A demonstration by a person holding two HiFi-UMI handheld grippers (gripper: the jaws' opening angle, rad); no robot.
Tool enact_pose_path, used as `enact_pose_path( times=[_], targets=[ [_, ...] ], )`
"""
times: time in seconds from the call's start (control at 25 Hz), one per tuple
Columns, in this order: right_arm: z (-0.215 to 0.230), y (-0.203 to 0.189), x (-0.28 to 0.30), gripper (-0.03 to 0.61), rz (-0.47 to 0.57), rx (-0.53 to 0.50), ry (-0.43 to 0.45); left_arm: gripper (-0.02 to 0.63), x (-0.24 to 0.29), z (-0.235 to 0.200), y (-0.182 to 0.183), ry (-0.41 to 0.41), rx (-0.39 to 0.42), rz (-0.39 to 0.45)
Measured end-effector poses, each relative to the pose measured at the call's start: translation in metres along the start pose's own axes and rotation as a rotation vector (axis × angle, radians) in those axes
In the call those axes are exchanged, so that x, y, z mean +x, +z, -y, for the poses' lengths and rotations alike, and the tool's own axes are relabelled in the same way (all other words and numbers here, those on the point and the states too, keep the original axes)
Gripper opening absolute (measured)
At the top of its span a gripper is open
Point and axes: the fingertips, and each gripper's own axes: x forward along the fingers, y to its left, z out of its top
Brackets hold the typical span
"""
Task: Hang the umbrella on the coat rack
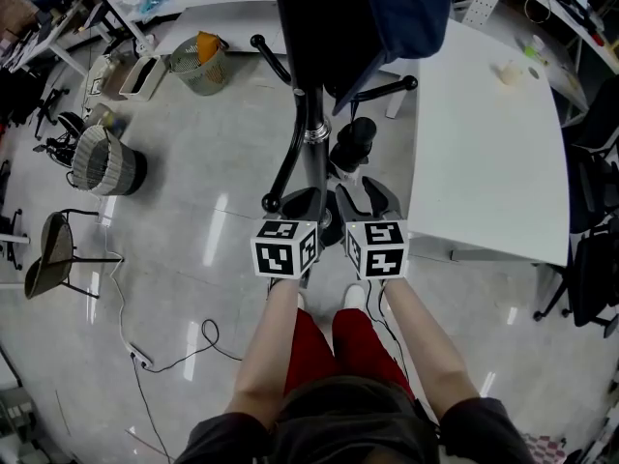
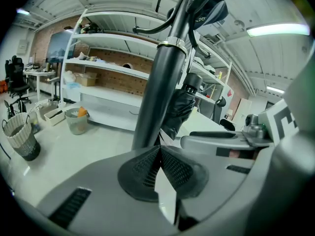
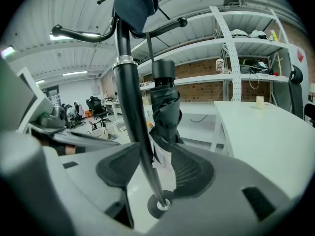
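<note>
Black and folded, the umbrella [image 1: 354, 141] hangs upright beside the coat rack [image 1: 311, 158] pole, just ahead of both grippers and nearer the right gripper [image 1: 364, 197] than the left gripper [image 1: 302, 201]. Left gripper view: pads pressed together, nothing between. Right gripper view: jaws spread and empty; pole and umbrella show through the gap, the umbrella's long axis vertical, hanging from a hook arm.

red shorts [image 1: 334, 344], blk top [image 1: 348, 421], wht shoes [image 1: 355, 296]
</note>
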Motion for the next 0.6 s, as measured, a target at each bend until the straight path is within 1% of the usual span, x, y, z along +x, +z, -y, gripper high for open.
enact_pose_path(
  times=[0.16, 0.28, 0.44, 0.56, 0.6],
  targets=[
    [-0.001, -0.003, -0.009, 0.198, 0.0, -0.003, 0.007, 0.011, -0.002, 0.005, -0.004, -0.008, 0.002, -0.001],
    [0.002, -0.005, -0.015, 0.159, -0.002, -0.014, -0.004, 0.011, -0.002, 0.01, -0.006, -0.013, 0.002, -0.002],
    [0.004, -0.009, -0.025, 0.127, -0.009, -0.028, -0.008, 0.011, -0.005, 0.017, -0.008, -0.019, 0.004, -0.004],
    [0.001, -0.008, -0.032, 0.08, -0.007, -0.055, -0.004, 0.011, -0.006, 0.021, -0.009, -0.02, 0.008, -0.007],
    [0.0, -0.007, -0.035, 0.075, -0.004, -0.065, -0.003, 0.011, -0.007, 0.023, -0.009, -0.02, 0.012, -0.008]
  ],
)
